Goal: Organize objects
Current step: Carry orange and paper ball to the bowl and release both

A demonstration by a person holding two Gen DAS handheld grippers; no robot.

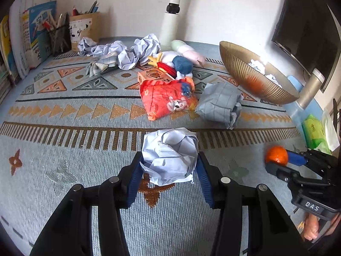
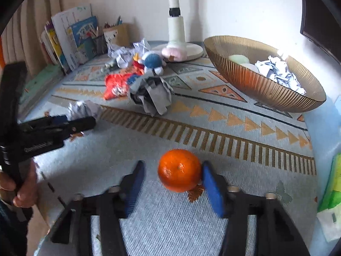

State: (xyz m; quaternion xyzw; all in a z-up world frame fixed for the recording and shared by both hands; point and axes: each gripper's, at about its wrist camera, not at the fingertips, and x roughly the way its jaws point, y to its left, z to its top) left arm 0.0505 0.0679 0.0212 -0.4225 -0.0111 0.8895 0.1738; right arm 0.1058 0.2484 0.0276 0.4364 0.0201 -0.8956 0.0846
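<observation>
My left gripper (image 1: pixel 169 166) is shut on a crumpled white paper ball (image 1: pixel 169 155) just above the patterned cloth. My right gripper (image 2: pixel 172 172) is open around an orange (image 2: pixel 179 169); the orange touches the right pad and a gap shows at the left pad. The orange also shows in the left wrist view (image 1: pixel 276 154). A ribbed gold bowl (image 2: pixel 266 85) at the right back holds crumpled paper (image 2: pixel 277 72). More paper balls (image 1: pixel 127 51), a grey crumpled sheet (image 1: pixel 219 104), a red snack bag (image 1: pixel 166 98) and a plush toy (image 1: pixel 179 64) lie mid-table.
Books (image 1: pixel 32 36) and pen holders (image 1: pixel 61 36) stand at the back left. A white lamp post (image 2: pixel 175 21) stands at the back. A monitor (image 1: pixel 309 32) is at the right, with a green packet (image 1: pixel 315 132) near the table's right edge.
</observation>
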